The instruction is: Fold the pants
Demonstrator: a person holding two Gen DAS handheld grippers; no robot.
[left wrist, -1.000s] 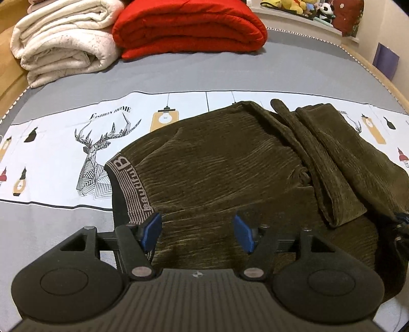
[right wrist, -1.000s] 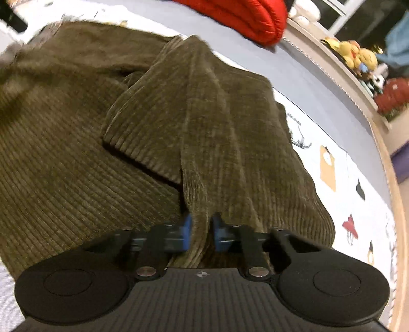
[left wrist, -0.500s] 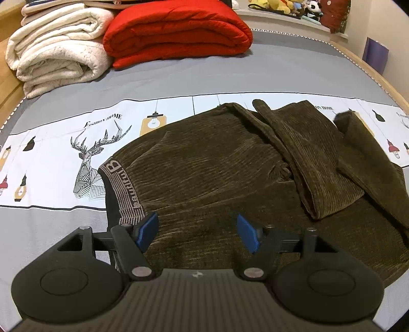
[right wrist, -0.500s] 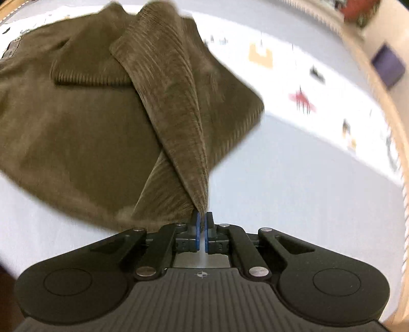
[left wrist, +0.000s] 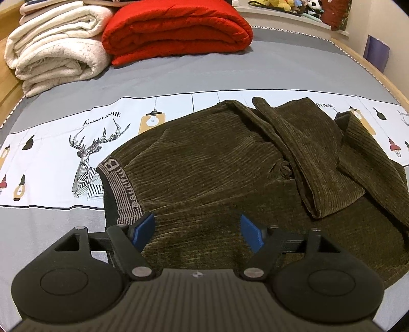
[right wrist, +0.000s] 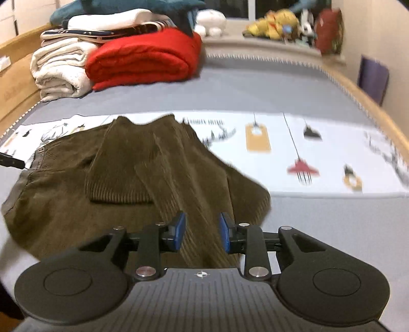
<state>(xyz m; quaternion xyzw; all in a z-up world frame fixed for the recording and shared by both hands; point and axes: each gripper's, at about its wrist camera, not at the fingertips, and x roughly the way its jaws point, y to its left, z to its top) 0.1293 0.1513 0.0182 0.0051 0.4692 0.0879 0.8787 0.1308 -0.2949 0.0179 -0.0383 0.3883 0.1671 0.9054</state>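
Olive corduroy pants point(left wrist: 209, 173) lie on the bed, legs folded back over the body on the right. The grey waistband point(left wrist: 122, 189) with lettering is at the left. My left gripper point(left wrist: 198, 231) is open and empty, hovering over the near waist part. In the right wrist view the pants point(right wrist: 143, 173) lie ahead and left. My right gripper point(right wrist: 200, 233) is open, and a folded leg strip runs between its blue fingers point(right wrist: 179, 229); whether it touches them is unclear.
The bed has a grey sheet point(left wrist: 179, 76) with a white printed band point(left wrist: 64, 153). A folded red quilt point(left wrist: 176, 28) and cream blanket point(left wrist: 56, 46) lie at the far end. A wooden bed rail point(right wrist: 368, 107) runs along the right. Plush toys point(right wrist: 276, 23) sit on the ledge.
My right gripper was shut on a pants leg, pulled it back and then opened, letting the leg drop onto the pants. My left gripper stayed open and moved little.
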